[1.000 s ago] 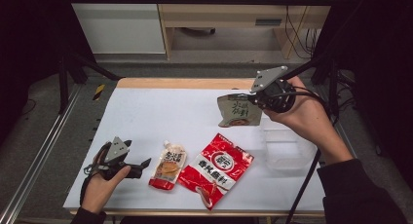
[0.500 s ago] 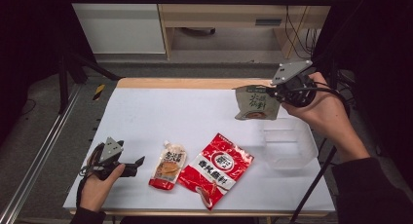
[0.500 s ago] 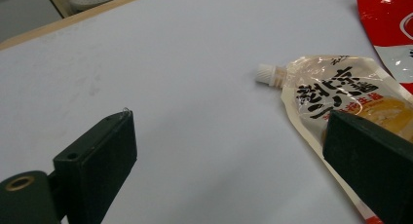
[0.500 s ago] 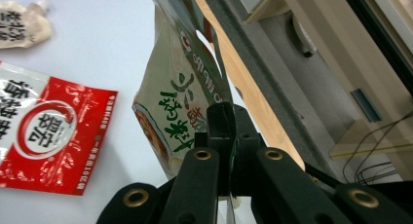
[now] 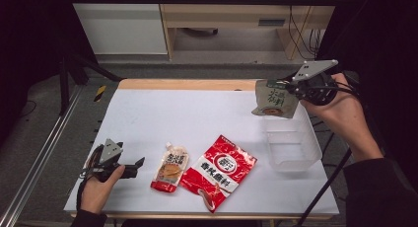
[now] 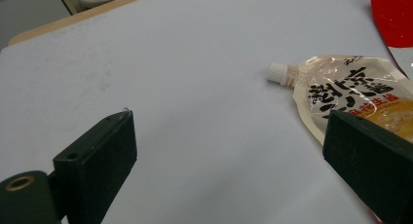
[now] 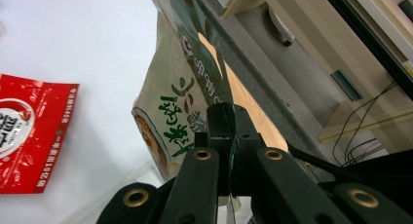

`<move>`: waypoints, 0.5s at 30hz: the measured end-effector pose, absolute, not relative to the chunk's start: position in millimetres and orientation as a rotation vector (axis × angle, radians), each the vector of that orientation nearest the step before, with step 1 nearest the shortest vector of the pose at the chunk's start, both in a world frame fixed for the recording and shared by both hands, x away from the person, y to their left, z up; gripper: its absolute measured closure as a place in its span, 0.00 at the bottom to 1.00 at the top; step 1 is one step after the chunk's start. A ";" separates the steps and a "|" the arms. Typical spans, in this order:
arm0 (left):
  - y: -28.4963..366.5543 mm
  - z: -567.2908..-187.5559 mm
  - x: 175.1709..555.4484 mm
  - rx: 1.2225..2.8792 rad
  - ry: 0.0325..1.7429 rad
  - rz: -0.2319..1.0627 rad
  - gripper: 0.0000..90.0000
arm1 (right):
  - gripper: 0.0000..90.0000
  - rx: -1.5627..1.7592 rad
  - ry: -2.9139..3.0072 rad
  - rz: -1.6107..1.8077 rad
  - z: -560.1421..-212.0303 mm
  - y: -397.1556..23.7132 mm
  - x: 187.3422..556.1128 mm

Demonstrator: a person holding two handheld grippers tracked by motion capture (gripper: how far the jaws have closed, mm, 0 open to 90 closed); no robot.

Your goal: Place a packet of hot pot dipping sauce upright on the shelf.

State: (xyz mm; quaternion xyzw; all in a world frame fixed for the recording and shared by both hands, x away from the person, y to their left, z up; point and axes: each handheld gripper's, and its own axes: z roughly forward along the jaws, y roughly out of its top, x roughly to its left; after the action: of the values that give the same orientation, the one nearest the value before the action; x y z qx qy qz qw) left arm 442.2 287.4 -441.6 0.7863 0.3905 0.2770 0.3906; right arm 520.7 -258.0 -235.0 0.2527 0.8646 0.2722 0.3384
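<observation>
My right gripper (image 5: 274,84) is shut on the top edge of a grey-green food packet (image 5: 272,99), which hangs in the air above the far edge of a clear plastic tub (image 5: 292,147). In the right gripper view the jaws of my right gripper (image 7: 227,113) pinch the same grey-green packet (image 7: 168,95). My left gripper (image 5: 137,164) rests open near the table's front left, nothing between its jaws. Just to its right lies a spouted sauce pouch (image 5: 170,167). In the left gripper view my left gripper (image 6: 229,121) stands wide, with the pouch (image 6: 348,90) beside its right jaw.
A large red packet (image 5: 220,170) lies flat beside the pouch near the front edge; the red packet (image 7: 29,131) also shows in the right gripper view. The white table (image 5: 187,118) has a wooden far edge. A dark stand leg crosses at the front right.
My right gripper has carried the grey-green packet to the right, from over the table's far middle to above the tub's far edge. The left hand has stayed put.
</observation>
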 end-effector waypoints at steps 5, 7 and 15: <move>288.3 -441.4 442.5 1.996 0.995 0.704 0.06 | 1.00 0.684 2.229 0.703 -238.5 -268.6 523.7; 289.2 -441.1 442.4 1.989 1.001 0.705 0.06 | 1.00 0.699 2.218 0.705 -239.3 -272.7 524.7; 288.9 -441.2 442.4 1.992 0.998 0.706 0.06 | 1.00 0.729 2.192 0.707 -243.4 -283.6 529.4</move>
State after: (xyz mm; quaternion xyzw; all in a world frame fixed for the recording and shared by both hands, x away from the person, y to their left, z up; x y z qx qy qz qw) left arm 442.4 288.9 -441.2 0.7844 0.3930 0.2780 0.3912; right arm 529.4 -283.6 -243.4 0.2820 0.8483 0.2734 0.3550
